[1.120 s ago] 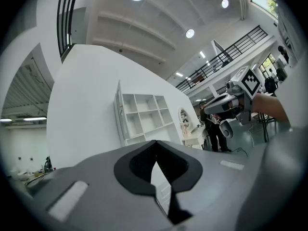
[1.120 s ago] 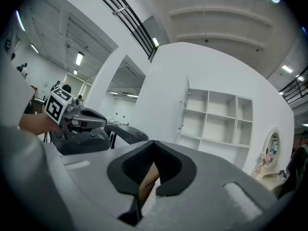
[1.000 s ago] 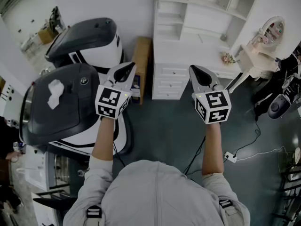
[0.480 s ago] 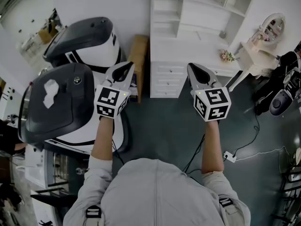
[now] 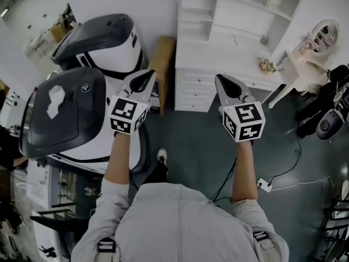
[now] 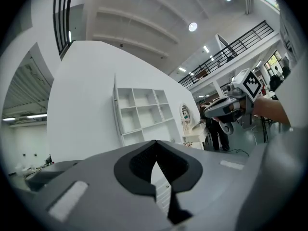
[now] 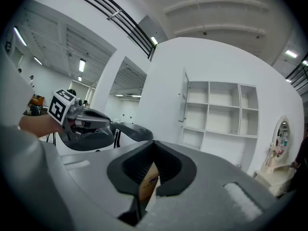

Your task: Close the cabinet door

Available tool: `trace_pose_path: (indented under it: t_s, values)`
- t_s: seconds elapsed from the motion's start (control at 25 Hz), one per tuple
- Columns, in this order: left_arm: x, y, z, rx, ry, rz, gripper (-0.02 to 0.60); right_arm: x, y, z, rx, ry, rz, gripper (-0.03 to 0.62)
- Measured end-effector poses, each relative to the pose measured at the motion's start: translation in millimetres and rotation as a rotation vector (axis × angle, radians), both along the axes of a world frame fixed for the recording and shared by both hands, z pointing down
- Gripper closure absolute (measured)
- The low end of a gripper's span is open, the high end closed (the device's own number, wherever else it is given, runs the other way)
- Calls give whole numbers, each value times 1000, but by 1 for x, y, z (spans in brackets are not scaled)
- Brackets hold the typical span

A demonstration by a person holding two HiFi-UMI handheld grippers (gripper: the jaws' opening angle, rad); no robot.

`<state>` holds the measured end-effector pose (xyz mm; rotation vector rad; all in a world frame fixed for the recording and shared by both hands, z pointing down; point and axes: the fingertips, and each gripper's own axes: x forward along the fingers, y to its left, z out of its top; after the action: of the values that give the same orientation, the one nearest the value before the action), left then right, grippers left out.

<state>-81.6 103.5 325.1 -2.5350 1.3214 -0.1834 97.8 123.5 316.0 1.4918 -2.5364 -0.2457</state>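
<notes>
White cabinet [image 5: 234, 23], door [image 7: 184, 100] open, left gripper [image 5: 147, 76], right gripper [image 5: 220, 81], jaws closed, empty

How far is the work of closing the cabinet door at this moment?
Nothing looks done yet: the door of the white cabinet stands open, seen edge-on at the left side of the shelves. In hand: the left gripper and the right gripper are both shut and empty, and they face the cabinet without touching it. Left to do: reach the door and push it shut.

A high-ceilinged hall with a mock bedroom corner — white shelving [image 5: 229, 15], mirror [image 5: 322, 34], railed balcony [image 6: 240, 42] overhead — beside bulky machines [image 5: 65, 108].
</notes>
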Motion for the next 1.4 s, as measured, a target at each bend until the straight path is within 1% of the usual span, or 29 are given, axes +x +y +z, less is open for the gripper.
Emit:
trace_pose_path:
  t_s: [0.16, 0.28, 0.4, 0.52, 0.68, 0.96, 1.24, 1.4]
  values:
    - [3, -21, 3, -6, 6, 8, 563, -2, -21, 5, -26, -11, -25, 592]
    - [1, -49, 4, -6, 21, 6, 563, 0, -45, 0, 4, -1, -13, 592]
    - [-1, -86, 3, 5, 27, 11, 563, -2, -77, -5, 25, -11, -24, 592]
    - [-6, -128, -3, 16, 30, 18, 563, -9, -114, -9, 19, -35, -40, 592]
    - [-13, -183, -9, 15, 28, 31, 563, -16, -165, -17, 11, -50, -36, 592]
    - [-27, -260, -21, 19, 33, 54, 563, -36, -242, -19, -20, 28, -16, 592]
    - [-39, -324, -19, 8, 26, 79, 563, -58, -307, -26, -4, 27, -5, 592]
    - [-50, -356, -18, 3, 38, 83, 563, -69, -338, -25, -4, 22, 4, 591]
